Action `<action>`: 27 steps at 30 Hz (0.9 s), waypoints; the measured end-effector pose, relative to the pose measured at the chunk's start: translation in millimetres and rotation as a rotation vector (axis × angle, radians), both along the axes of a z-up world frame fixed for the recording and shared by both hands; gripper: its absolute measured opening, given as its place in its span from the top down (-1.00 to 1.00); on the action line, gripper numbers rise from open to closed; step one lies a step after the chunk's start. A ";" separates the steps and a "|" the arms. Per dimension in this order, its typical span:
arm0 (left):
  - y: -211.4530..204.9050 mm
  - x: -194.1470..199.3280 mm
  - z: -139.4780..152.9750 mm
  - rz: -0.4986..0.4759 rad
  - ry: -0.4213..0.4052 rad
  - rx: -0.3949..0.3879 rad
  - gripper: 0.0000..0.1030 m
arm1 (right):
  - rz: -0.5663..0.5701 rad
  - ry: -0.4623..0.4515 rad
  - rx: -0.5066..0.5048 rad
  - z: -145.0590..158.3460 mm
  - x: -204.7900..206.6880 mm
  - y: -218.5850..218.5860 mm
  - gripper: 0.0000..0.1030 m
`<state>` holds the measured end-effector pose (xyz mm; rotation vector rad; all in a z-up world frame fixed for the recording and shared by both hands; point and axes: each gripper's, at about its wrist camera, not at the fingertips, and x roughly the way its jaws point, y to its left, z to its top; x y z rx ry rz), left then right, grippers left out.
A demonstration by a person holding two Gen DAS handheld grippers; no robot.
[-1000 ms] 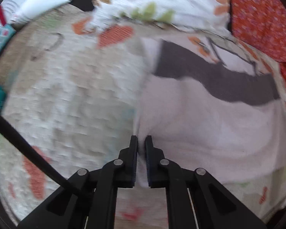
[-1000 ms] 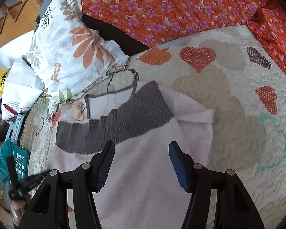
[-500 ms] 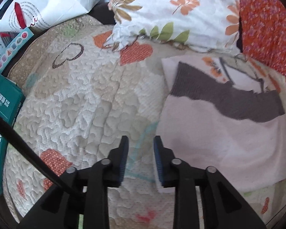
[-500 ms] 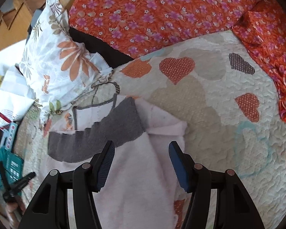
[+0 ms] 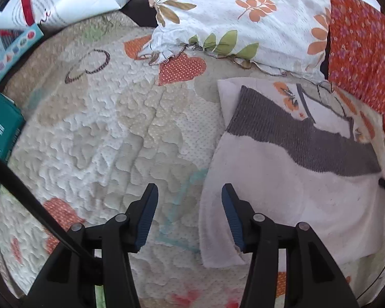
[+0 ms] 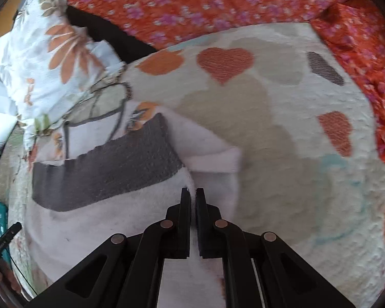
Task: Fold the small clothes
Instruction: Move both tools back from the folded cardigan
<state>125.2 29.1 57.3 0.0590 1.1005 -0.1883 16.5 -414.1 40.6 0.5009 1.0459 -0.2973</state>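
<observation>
Right tongs (image 6: 193, 192) pinch the white garment (image 6: 120, 220) at its 3 o'clock fold, likely to draw it over; left tongs (image 5: 190, 195) gape, released, above the quilt (image 5: 102, 128).

Ahead of the left tongs (image 5: 188, 215), matt black plastic with ribbed blue pads, lies a puckered quilted cloth bedspread (image 5: 110, 138). The garment (image 5: 282, 192) beside them is fuzzy pale fleece with a coarse grey knit band (image 5: 302, 138).

This is a bedroom at home: a bed with a heart quilt (image 5: 120, 118), a flowery pillow (image 5: 243, 18) and an orange blanket (image 6: 218, 2).
</observation>
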 end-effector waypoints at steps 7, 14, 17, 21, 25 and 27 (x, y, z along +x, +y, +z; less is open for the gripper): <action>-6.2 0.1 -3.7 -0.009 0.006 0.014 -0.04 | -0.004 0.057 -0.025 -8.3 -7.1 -3.7 0.90; -2.8 2.5 -7.5 0.004 0.015 0.010 -0.16 | -0.057 -0.012 0.044 7.5 -25.1 -21.5 0.46; 0.8 3.1 -10.7 0.005 0.032 -0.012 -0.18 | -0.048 -0.025 0.054 9.8 -35.7 -25.2 0.32; 5.6 0.9 -11.8 0.005 0.043 -0.039 -0.20 | -0.033 -0.027 0.031 12.1 -52.9 -28.7 0.25; 9.5 -6.1 -14.0 -0.009 0.061 -0.116 -0.33 | -0.001 -0.052 0.055 15.8 -71.3 -32.8 -0.03; 10.2 -10.0 -15.7 -0.031 0.066 -0.149 -0.35 | 0.016 -0.051 0.089 12.0 -80.6 -32.7 -0.11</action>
